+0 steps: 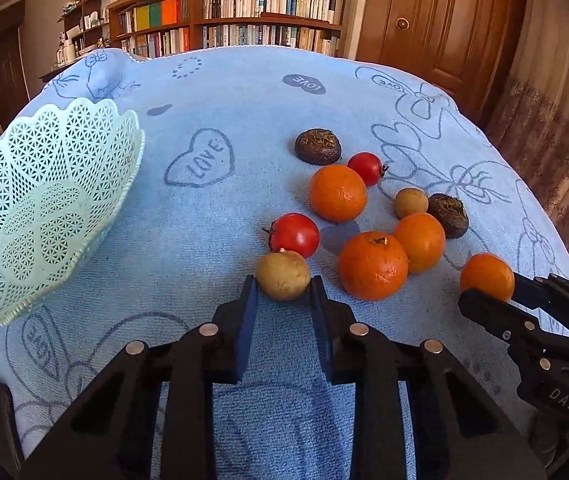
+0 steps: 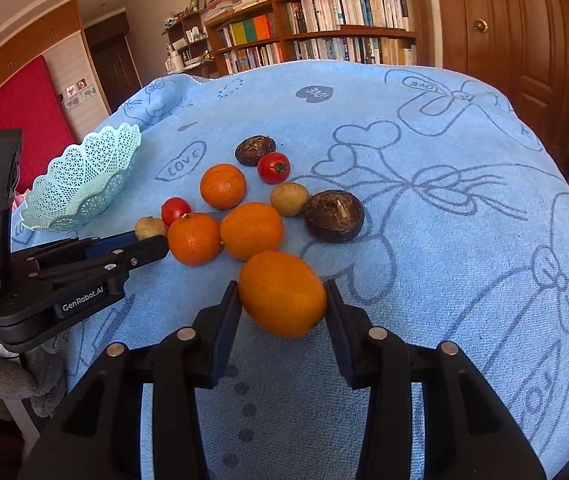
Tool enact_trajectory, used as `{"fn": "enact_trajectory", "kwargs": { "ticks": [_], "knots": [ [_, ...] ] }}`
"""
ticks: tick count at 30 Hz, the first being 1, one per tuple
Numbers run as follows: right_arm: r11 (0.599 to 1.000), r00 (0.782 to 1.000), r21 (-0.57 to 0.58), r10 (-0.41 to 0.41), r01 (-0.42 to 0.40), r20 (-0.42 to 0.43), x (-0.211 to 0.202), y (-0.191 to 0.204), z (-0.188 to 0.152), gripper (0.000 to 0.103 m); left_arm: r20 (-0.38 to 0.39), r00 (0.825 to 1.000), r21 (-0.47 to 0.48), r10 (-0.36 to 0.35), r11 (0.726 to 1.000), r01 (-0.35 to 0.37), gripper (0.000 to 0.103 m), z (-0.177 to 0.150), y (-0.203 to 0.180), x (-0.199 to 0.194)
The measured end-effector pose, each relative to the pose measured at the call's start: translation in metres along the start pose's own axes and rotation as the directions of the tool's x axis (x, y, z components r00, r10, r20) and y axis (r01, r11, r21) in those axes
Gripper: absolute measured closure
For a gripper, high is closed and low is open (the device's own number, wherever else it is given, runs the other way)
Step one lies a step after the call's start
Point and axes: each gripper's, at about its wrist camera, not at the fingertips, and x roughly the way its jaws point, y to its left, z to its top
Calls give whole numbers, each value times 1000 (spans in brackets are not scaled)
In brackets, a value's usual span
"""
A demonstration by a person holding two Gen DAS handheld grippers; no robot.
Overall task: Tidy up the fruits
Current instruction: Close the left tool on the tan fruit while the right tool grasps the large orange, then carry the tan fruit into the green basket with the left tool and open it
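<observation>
1. The left gripper [image 1: 283, 289] is spread around a small brown longan [image 1: 283, 275], low in the middle of its picture. The round fruit could roll away if a finger bumps it.
2. The right gripper [image 2: 283, 300] pinches an orange tangerine [image 2: 282, 294], its long side lying left to right. It could slip out.
3. The green basket [image 2: 84, 184] waits at the left, empty.
</observation>
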Motion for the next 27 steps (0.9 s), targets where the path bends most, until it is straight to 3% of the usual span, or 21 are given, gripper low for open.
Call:
{"fn": "enact_trajectory", "kwargs": {
  "ticks": [16,27],
  "knots": [
    [1000,1000,27,3,-3,-9,2,-5,1,61,127,992,-48,20,999,-14,76,-3,11,-44],
    [999,1000,45,-3,4,-6,1,-8,1,61,179,977,-120,120,988,-99,76,11,59,-79]
  ]
}}
